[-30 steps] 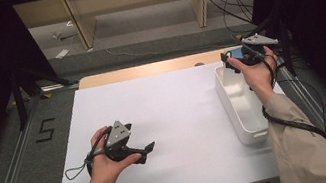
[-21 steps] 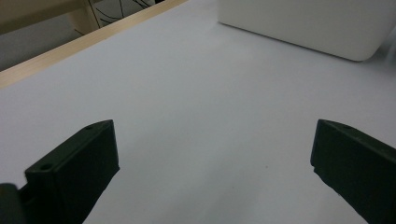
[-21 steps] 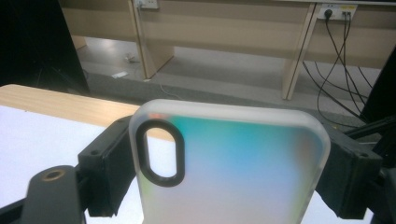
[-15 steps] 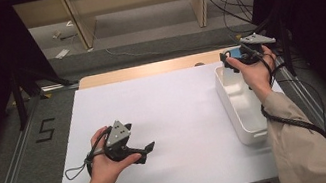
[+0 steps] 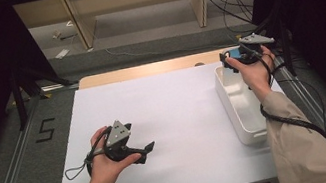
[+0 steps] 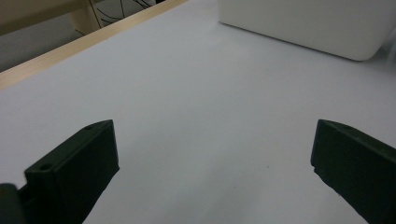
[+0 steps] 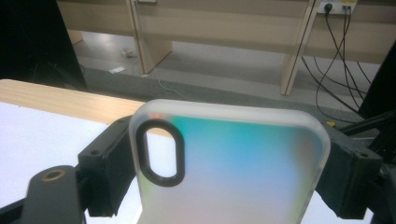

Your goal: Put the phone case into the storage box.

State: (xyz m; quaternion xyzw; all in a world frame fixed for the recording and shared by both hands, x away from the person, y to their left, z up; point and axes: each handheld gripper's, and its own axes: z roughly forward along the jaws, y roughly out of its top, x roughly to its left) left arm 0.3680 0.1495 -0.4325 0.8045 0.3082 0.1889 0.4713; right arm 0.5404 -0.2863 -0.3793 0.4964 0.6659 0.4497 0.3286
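**Phone case held above the bin's far end**

The table (image 5: 176,119) lies under both hands. Just below the right gripper (image 7: 224,163) sits the white bin (image 5: 242,108). Its fingers (image 7: 105,163) clamp the phone case (image 7: 233,168) by its edges; lower it level, then release. The left gripper (image 6: 210,168) rests with fingers apart, empty.

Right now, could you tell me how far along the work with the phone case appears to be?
Done: the right claw is clamped on the translucent phone case, lifted above the far end of the white bin. In hand: holding it there. Left: setting the case down, perhaps in the bin. The left claw is open and empty over the white table.
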